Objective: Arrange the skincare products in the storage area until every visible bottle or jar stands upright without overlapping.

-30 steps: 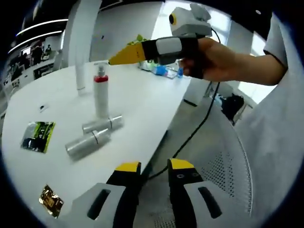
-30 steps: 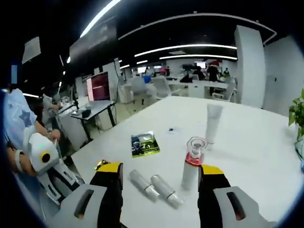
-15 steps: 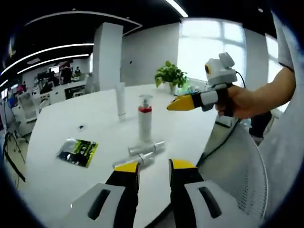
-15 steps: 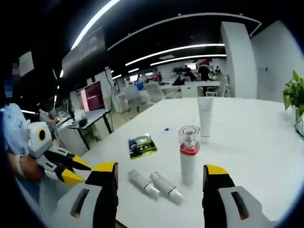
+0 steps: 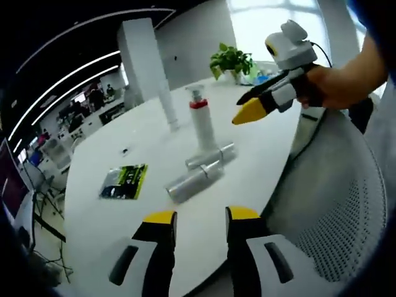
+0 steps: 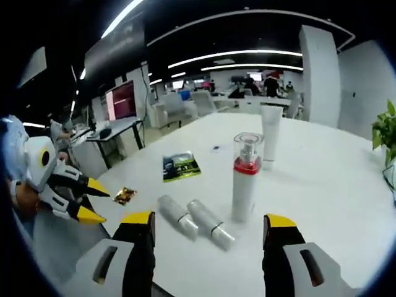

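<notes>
An open-plan office with strip ceiling lights and distant desks is seen behind a large white table (image 6: 346, 185). Near the table's front edge, a pump bottle (image 6: 245, 178) with a red collar and clear cap is stood upright. Just beside it, two silver bottles (image 6: 195, 221) are laid flat, side by side and touching. Farther back, toward the middle of the table, a white tube (image 6: 270, 137) is stood on its cap. A green-and-black sachet (image 5: 124, 180) is laid flat near the table's left side, and a small gold packet (image 6: 124, 196) lies by the left front edge. A potted plant (image 5: 231, 60) is placed at the far edge. The left gripper (image 5: 195, 218) is held over the front edge, jaws parted, nothing gripped. The right gripper (image 6: 209, 224) is held wide open and empty before the bottles.
</notes>
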`<state>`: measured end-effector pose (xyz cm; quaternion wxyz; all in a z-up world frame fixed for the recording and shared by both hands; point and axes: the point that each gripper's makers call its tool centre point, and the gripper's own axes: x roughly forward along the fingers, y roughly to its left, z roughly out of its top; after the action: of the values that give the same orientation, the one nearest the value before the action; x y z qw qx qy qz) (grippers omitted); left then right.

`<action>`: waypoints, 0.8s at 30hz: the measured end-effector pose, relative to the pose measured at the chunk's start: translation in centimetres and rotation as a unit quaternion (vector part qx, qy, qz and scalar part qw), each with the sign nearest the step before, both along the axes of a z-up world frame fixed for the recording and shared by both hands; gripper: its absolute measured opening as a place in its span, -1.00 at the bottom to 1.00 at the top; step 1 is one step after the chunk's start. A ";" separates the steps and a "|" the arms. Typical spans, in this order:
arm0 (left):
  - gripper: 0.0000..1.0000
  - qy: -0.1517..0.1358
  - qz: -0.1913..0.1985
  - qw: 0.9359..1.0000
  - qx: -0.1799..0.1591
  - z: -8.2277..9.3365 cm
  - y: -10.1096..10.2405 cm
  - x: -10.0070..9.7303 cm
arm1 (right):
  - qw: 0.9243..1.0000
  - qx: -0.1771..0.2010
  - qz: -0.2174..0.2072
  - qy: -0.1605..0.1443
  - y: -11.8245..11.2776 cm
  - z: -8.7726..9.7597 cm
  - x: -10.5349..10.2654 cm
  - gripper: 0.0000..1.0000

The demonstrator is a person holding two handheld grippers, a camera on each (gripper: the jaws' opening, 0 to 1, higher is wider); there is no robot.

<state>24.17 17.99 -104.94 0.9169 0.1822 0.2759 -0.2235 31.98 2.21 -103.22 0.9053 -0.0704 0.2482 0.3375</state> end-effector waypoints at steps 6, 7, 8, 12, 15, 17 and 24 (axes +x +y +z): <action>-0.42 -0.011 0.040 0.999 -0.008 0.4 1.2 0.8 | 0.999 -0.029 -0.005 -0.035 -0.3 0.3 0.5 0.28; -0.43 -0.010 0.043 0.999 -0.003 0.1 1.2 0.8 | 0.999 -0.034 -0.001 -0.036 -0.2 0.1 0.5 0.28; -0.43 -0.011 0.043 0.999 0.003 0.0 1.2 0.8 | 0.999 -0.041 0.002 -0.034 -0.1 -0.1 0.5 0.27; -0.50 -0.002 0.029 0.999 0.028 -1.0 0.9 0.5 | 0.998 -0.050 0.028 -0.035 0.7 -0.5 -0.2 0.25; -0.53 0.007 0.029 0.999 0.032 -1.5 0.9 0.2 | 0.997 -0.056 0.035 -0.030 0.8 -0.9 -0.4 0.25; -0.53 0.007 0.029 0.999 0.039 -1.7 1.1 0.1 | 0.998 -0.054 0.034 -0.022 0.7 -1.2 -0.5 0.25; -0.59 0.024 0.021 0.997 0.067 -2.7 1.6 -0.2 | 1.000 -0.005 -0.006 0.005 0.1 -1.2 0.4 0.29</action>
<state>23.98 19.59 -107.67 0.9001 0.2319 0.3160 -0.1900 32.36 2.32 -104.47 0.9055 -0.0722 0.2548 0.3315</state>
